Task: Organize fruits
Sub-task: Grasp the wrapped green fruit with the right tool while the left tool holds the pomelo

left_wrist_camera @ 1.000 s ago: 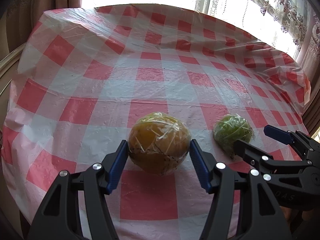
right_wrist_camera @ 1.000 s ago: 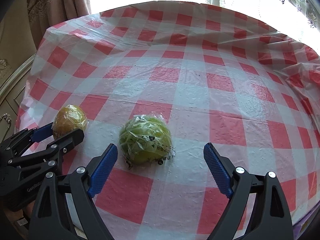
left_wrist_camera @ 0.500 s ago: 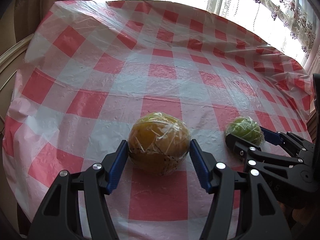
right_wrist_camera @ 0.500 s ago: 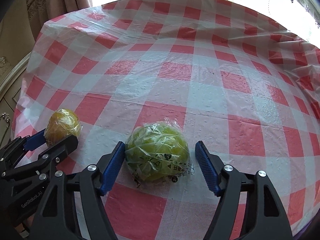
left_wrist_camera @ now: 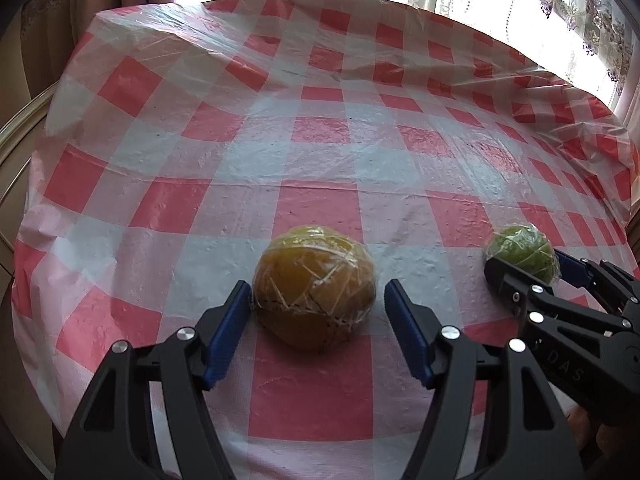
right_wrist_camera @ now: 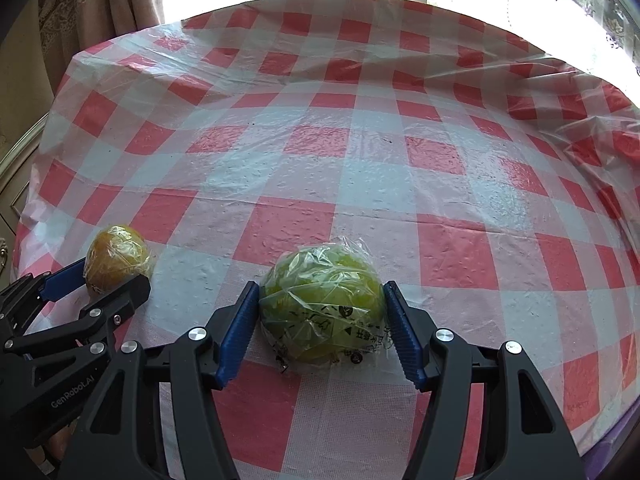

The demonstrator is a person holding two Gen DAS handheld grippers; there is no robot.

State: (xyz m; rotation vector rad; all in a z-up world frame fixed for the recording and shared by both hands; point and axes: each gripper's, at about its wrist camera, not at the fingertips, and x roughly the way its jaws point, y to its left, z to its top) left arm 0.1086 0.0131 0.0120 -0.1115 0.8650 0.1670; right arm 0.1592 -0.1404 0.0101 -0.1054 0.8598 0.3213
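Two wrapped fruits on the table (left_wrist_camera: 320,148), counted one and one: a single orange fruit (left_wrist_camera: 315,286) and a single green fruit (right_wrist_camera: 322,304), both close to the near edge and side by side, orange toward the near-left corner, green to its right, set apart with cloth showing between. Sat dead ahead of the left gripper (left_wrist_camera: 316,314), that orange fruit, squarely between the blue pads, roundish, with no long axis worth lining up on. Left gripper's jaws opening just then: left pad at the wrap or barely off it, right pad clearly off it with a gap showing, so no squeeze, the fruit down on the checked cloth. Green fruit straight in front of the right gripper (right_wrist_camera: 320,320), loose printed film bunched round it, both pads pressed in on its sides, a firm hold by the look of it. Each fruit nearer its own gripper, no crossing needed. Nothing else on the cloth in either view; no bowl or basket in sight.
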